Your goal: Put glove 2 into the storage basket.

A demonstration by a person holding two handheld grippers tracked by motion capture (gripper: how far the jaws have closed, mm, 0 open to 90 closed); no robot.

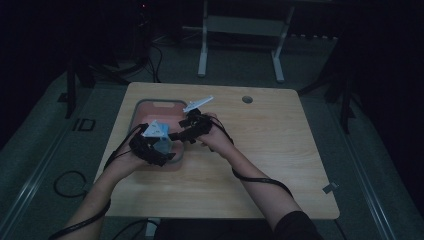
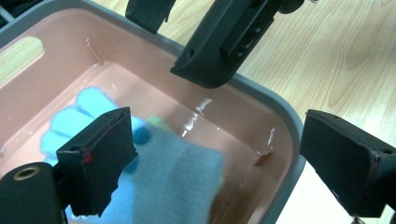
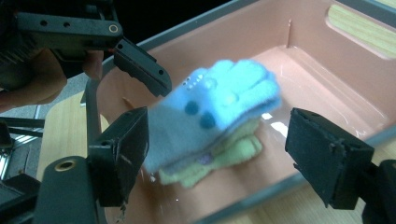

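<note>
A pink bin (image 1: 156, 107) with a grey rim stands on the wooden table, left of centre. In it lies a blue glove (image 3: 233, 88) with a grey cuff (image 2: 177, 177), blurred, on top of a yellow-green glove (image 3: 224, 156). My left gripper (image 1: 155, 146) hovers over the bin's near end, jaws wide apart above the gloves (image 2: 219, 140). My right gripper (image 1: 187, 127) reaches in from the bin's right side, open as well (image 3: 222, 140), with the gloves just beyond its jaws. Neither holds anything. The blue glove's fingers (image 2: 70, 123) point toward the bin's far end.
The bin's rim (image 2: 275, 100) and walls (image 3: 317, 51) enclose the gloves closely. Bare tabletop (image 1: 280, 145) stretches to the right of the bin, with a round cable hole (image 1: 247, 99) near the far edge. Another table's frame (image 1: 240, 25) stands behind; cables lie on the floor.
</note>
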